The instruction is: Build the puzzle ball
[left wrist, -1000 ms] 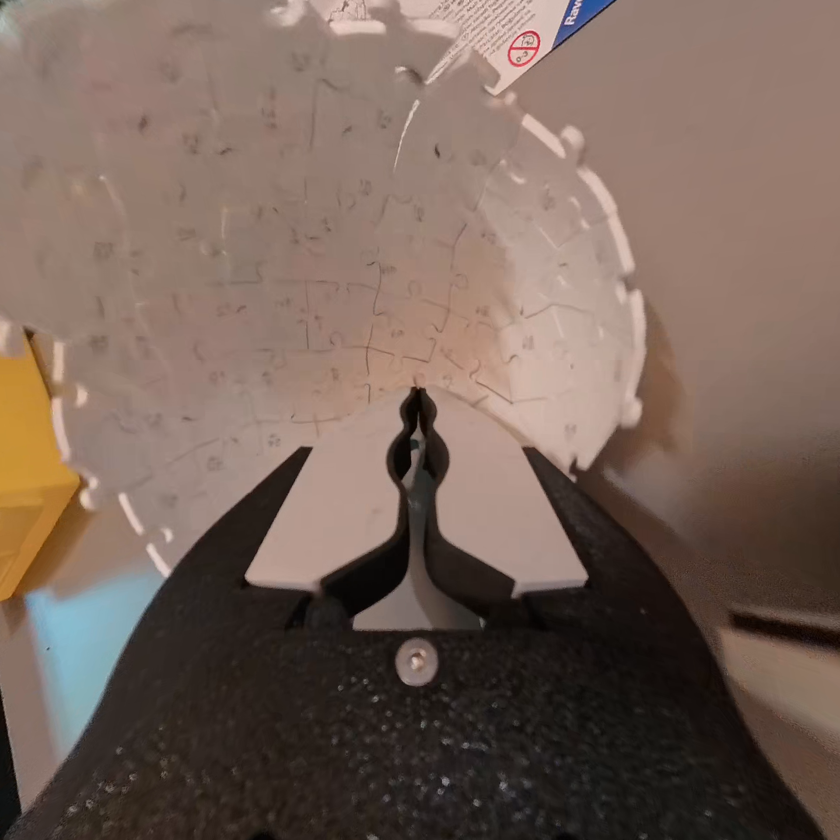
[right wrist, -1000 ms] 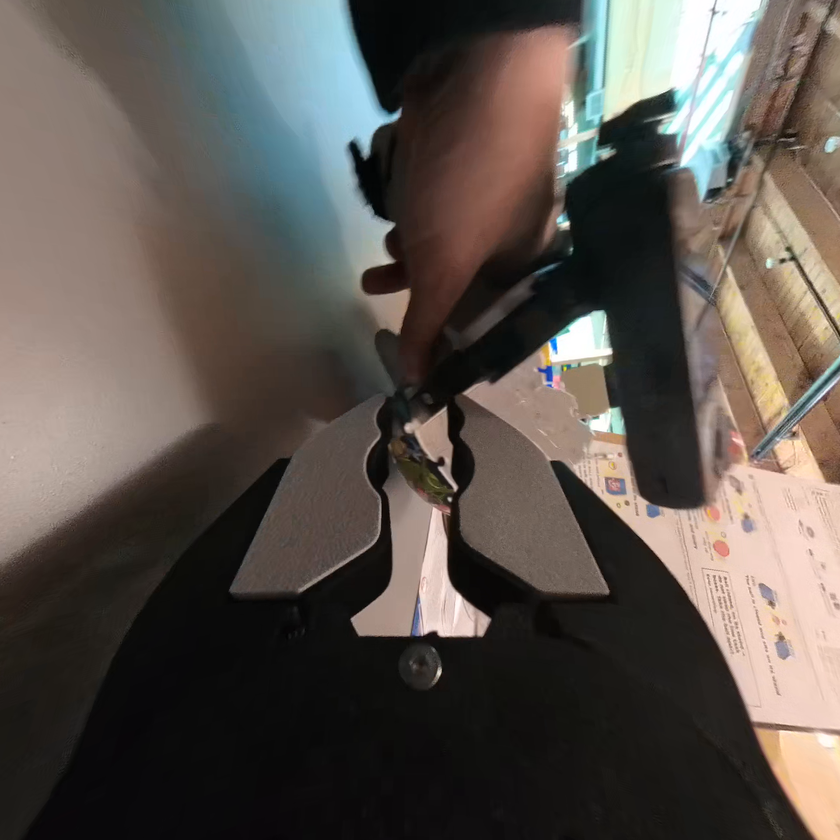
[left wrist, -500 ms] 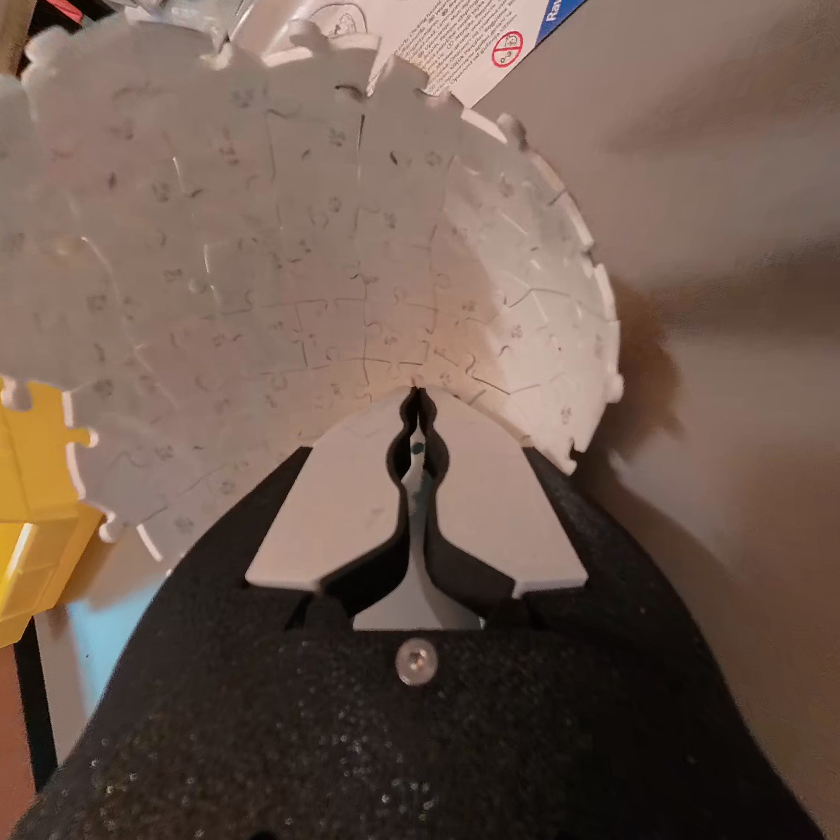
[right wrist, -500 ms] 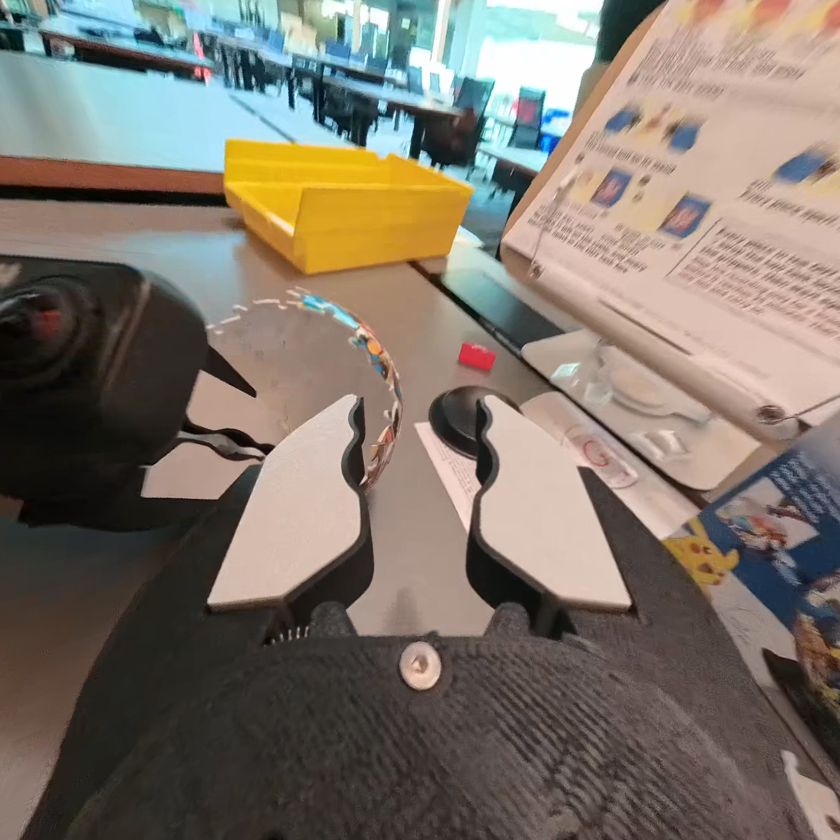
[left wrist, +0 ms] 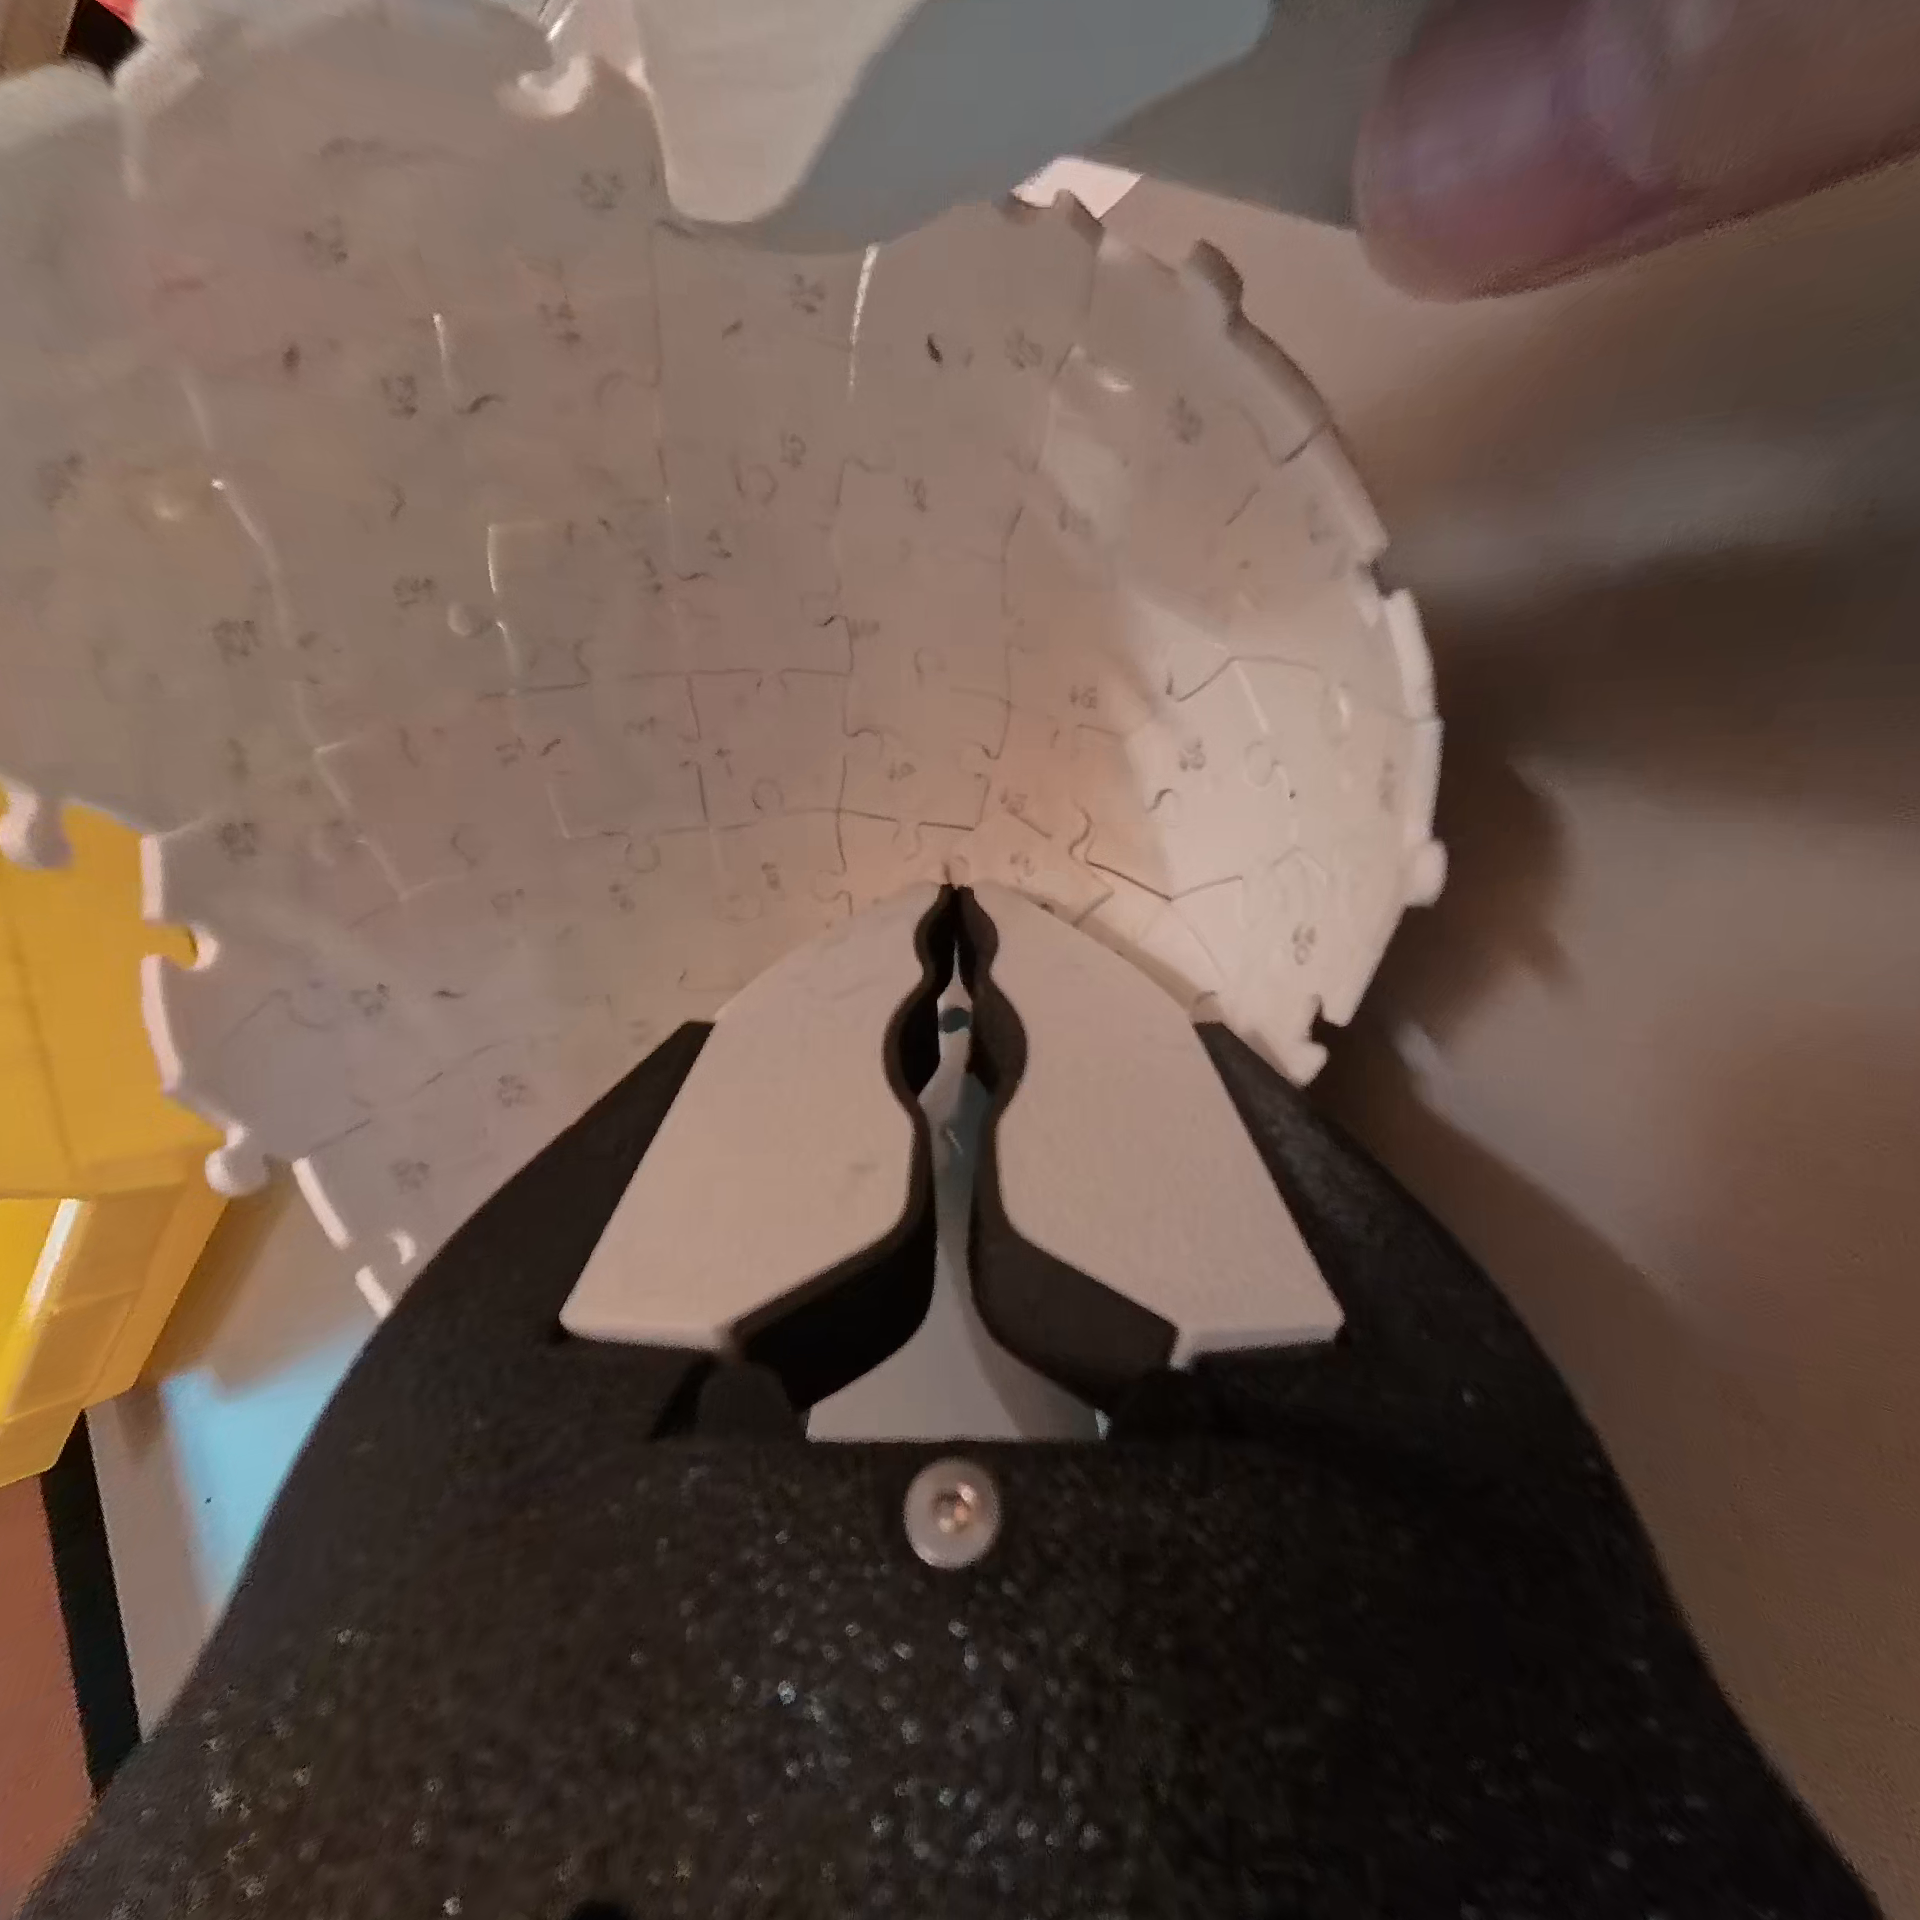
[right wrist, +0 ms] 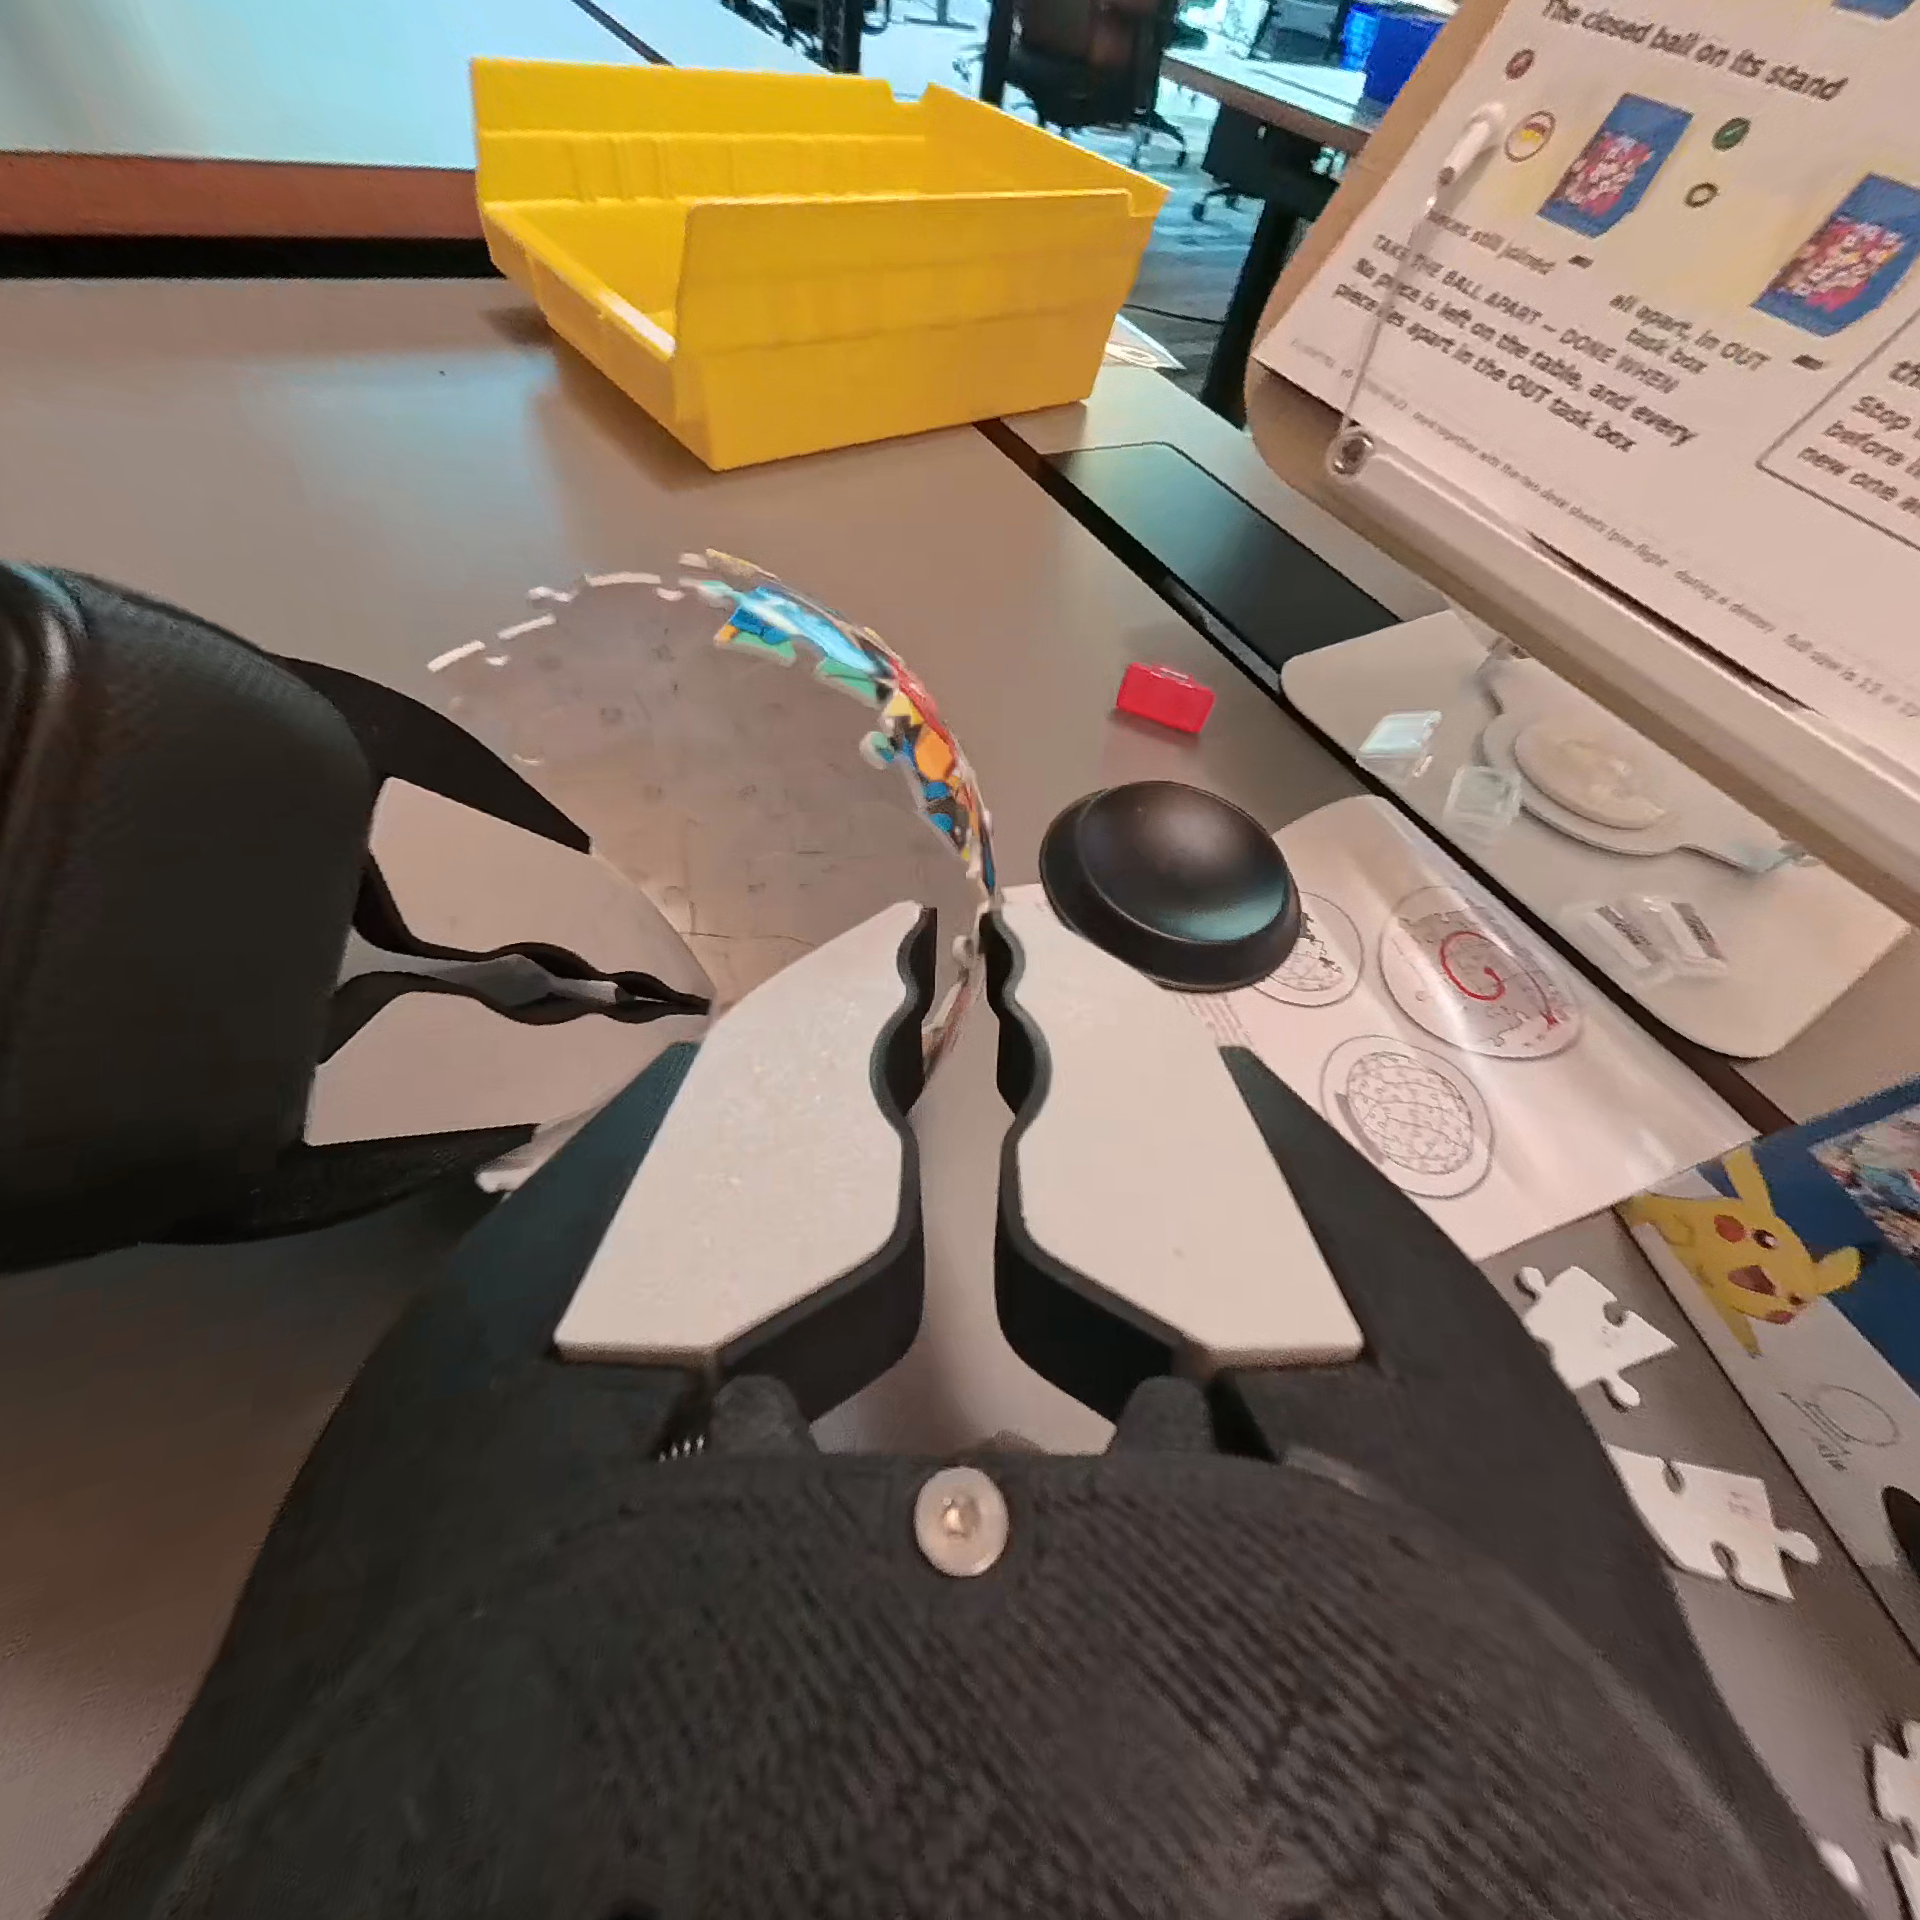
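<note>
Right hand-held gripper (right wrist: 961,940) now pinching puzzle shell (right wrist: 727,748) rim, left hand-held gripper (left wrist: 954,904) still clamped.

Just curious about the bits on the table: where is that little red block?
In the right wrist view, the red block lies on the table, right of the half-built ball, just beyond the black dome.

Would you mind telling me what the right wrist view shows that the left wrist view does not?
Only the right wrist view shows the shell's printed outer face, the black dome stand, a red block, loose white pieces and the right gripper closing on the shell's rim. Only the left wrist view shows the shell's full white inside. Both show the puzzle shell, the yellow bin and the left gripper clamping it.
</note>
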Demonstrator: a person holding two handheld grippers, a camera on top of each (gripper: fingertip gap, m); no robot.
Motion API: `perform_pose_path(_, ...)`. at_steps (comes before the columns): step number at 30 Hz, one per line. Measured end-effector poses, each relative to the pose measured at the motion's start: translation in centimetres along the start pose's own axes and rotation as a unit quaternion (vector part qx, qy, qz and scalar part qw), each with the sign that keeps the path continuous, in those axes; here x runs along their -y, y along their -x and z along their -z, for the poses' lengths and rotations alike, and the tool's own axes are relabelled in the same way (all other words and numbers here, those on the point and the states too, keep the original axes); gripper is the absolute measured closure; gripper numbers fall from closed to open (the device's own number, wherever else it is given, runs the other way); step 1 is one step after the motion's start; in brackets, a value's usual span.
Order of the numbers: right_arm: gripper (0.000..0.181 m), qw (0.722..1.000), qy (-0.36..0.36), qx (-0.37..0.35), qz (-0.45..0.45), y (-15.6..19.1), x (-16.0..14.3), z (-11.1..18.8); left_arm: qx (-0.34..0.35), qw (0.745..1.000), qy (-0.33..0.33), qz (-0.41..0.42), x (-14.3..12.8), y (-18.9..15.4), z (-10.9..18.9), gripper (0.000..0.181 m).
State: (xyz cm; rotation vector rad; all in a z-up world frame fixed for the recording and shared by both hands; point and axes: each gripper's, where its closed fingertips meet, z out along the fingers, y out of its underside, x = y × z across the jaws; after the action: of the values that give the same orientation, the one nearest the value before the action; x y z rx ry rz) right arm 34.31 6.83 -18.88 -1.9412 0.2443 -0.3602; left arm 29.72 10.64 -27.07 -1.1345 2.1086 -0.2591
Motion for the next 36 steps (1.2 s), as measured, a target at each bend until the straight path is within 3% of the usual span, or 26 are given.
perform_pose_path(11, 0.177, 0.998, 0.033, -0.049, -0.005, -0.6, -0.8, -0.2, 0.0, 1.0, -0.003, 0.004, 0.1, 0.1, -0.1, 0.181)
perform_pose_path(18, 0.179, 0.988, -0.031, -0.126, 0.079, 0.3, 0.2, 0.6, -0.01, 0.996, -0.03, 0.08, 0.1, 0.4, 0.7, 0.167)
perform_pose_path(27, 0.179, 0.943, -0.112, -0.222, 0.222, 2.4, 1.6, 2.5, -0.052, 0.949, -0.123, 0.287, 0.8, -0.1, 3.6, 0.162)
perform_pose_path(36, 0.179, 0.886, -0.155, -0.262, 0.35, 4.8, 3.0, 3.8, -0.03, 0.958, -0.086, 0.272, -0.3, -1.1, 2.4, 0.152)
